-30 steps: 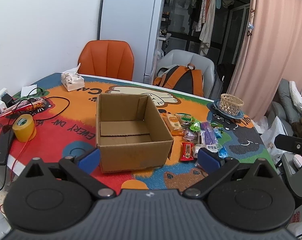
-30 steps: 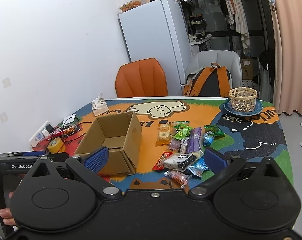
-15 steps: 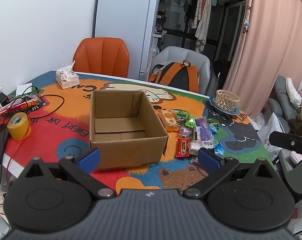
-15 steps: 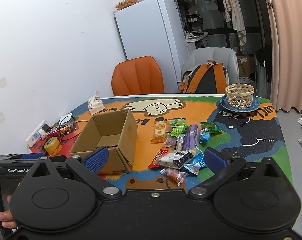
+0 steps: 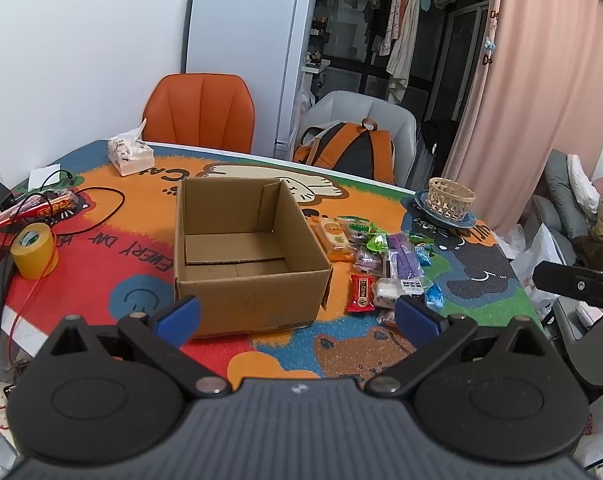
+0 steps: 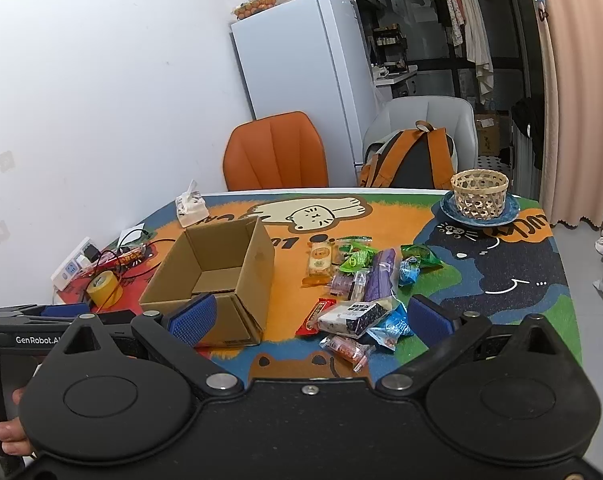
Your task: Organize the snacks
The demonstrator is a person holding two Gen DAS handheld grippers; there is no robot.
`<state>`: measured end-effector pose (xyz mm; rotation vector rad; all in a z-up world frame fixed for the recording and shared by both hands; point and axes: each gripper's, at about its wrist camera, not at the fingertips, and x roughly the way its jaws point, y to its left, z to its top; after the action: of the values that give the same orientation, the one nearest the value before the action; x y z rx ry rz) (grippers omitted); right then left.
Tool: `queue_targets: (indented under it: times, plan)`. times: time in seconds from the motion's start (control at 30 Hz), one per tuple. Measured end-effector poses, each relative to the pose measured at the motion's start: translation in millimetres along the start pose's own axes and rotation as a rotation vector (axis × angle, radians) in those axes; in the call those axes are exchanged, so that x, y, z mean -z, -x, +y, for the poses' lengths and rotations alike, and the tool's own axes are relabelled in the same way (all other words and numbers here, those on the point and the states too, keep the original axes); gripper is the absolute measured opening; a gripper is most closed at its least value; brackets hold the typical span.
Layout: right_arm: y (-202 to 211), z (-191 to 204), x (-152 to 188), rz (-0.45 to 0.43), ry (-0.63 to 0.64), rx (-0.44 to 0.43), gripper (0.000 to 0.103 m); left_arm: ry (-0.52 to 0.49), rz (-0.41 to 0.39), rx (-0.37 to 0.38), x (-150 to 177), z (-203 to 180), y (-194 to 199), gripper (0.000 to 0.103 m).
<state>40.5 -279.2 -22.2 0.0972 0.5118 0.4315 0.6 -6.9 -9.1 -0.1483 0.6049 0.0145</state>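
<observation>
Cartoon tablecloth (image 6: 501, 280), snack pile (image 6: 361, 288) beyond right gripper (image 6: 309, 318) — spread, left gripper (image 5: 297, 314) spread before box (image 5: 245, 256).

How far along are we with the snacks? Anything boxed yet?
Nothing is boxed: the cardboard box is empty. Nothing is in hand; the left tongs and right tongs are both open, short of the table. All the snacks lie loose beside the box, left to sort.

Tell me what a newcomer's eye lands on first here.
Probably the open cardboard box, empty, in the middle of the bright cartoon tablecloth. Just to its right lies a loose heap of wrapped snacks, none boxed yet. Both the left gripper and the right gripper hang open above the near table edge, holding nothing.
</observation>
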Motion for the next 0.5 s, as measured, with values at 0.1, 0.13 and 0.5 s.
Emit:
queue_targets:
  times: [0.1,0.13,0.5]
  plan:
    - [-2.9,-0.1,1.5,0.009,0.006,-0.003,0.103,0.008,-0.001,0.003,0.2,1.4,-1.2,0.103]
    - [-4.2,0.4,2.3,0.013,0.016,-0.005,0.103,0.011,-0.005,0.002,0.3,1.6,-1.8,0.103]
    - [-21.4,3.1,11.7,0.032,0.076,0.036,0.103,0.0,-0.007,0.02,5.5,-7.1,-19.1,0.103]
